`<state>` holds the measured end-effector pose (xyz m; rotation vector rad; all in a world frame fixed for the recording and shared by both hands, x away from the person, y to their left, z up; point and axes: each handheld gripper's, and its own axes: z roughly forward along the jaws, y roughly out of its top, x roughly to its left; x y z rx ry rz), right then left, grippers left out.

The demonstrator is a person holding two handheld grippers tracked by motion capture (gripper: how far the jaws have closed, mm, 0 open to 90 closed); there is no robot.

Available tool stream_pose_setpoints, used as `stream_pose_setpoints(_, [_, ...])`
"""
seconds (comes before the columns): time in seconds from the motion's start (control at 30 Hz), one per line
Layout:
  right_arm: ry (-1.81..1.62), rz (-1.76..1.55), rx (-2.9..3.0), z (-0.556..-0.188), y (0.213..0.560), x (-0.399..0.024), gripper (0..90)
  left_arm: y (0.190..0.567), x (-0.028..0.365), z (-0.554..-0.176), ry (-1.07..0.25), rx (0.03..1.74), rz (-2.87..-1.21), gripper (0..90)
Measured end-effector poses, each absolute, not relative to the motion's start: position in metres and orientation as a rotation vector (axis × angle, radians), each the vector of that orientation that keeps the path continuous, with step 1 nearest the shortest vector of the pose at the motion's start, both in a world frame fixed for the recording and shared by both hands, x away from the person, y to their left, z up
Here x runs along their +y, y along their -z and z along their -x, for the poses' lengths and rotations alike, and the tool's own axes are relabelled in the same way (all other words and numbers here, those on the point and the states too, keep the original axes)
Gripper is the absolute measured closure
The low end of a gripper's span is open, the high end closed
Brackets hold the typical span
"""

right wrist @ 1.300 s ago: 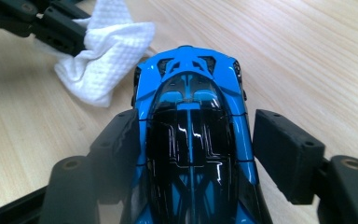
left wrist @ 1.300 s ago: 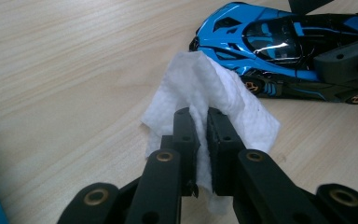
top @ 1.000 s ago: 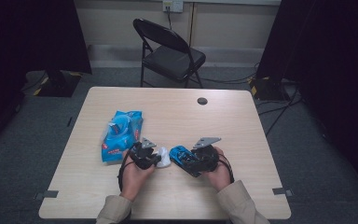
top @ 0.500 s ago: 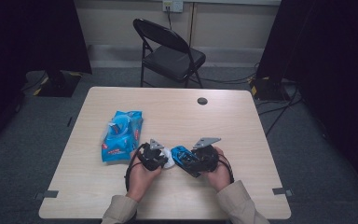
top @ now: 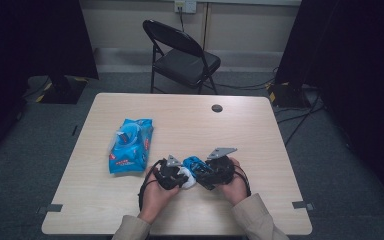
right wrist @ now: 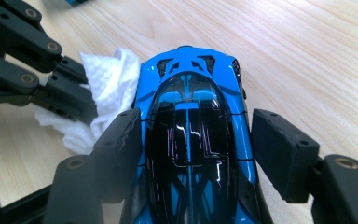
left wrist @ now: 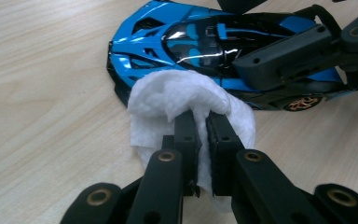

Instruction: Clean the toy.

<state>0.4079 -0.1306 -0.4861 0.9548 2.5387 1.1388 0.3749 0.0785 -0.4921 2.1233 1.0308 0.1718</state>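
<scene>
A blue and black toy car (right wrist: 191, 93) rests on the wooden table (top: 260, 130), nose pointing away from me in the right gripper view. My right gripper (right wrist: 198, 135) is shut on it, one pad on each flank. My left gripper (left wrist: 201, 119) is shut on a crumpled white wipe (left wrist: 177, 93), which presses against the side of the car (left wrist: 168, 32) near its front. From above, both grippers meet near the table's front edge: left gripper (top: 177, 175), wipe (top: 187, 177), car (top: 194, 162), right gripper (top: 205, 172).
A blue pack of wet wipes (top: 130, 145) lies to the left of the hands. A small black round disc (top: 217, 108) sits near the table's far edge. A black folding chair (top: 182, 55) stands behind the table. Cables (top: 300, 120) run over the floor at the right.
My left gripper has slid to the right with the wipe, closer against the car. The right gripper and the car have stayed where they were.
</scene>
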Motion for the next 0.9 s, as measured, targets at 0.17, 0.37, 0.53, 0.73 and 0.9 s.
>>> stream_pose_setpoints(0.17, [-1.140, -0.962, 2.536, -0.408, 0.486, -0.130, 34.7, 0.493, 0.071, -0.371, -0.139, 0.995, -2.132, 84.6])
stream_pose_setpoints(0.37, [-1.143, -0.967, 2.531, -0.407, 0.486, -0.130, 34.7, 0.493, 0.063, -0.367, -0.138, 0.976, -2.141, 84.6])
stream_pose_setpoints(0.53, [-1.142, -0.967, 2.533, -0.407, 0.486, -0.130, 34.7, 0.493, 0.060, -0.364, -0.125, 0.967, -2.134, 84.6])
stream_pose_setpoints(0.73, [-1.142, -0.966, 2.533, -0.407, 0.486, -0.130, 34.7, 0.494, 0.055, -0.360, -0.119, 0.943, -2.143, 84.7])
stream_pose_setpoints(0.9, [-1.144, -0.970, 2.531, -0.407, 0.486, -0.130, 34.7, 0.493, 0.050, -0.357, -0.108, 0.931, -2.148, 84.7])
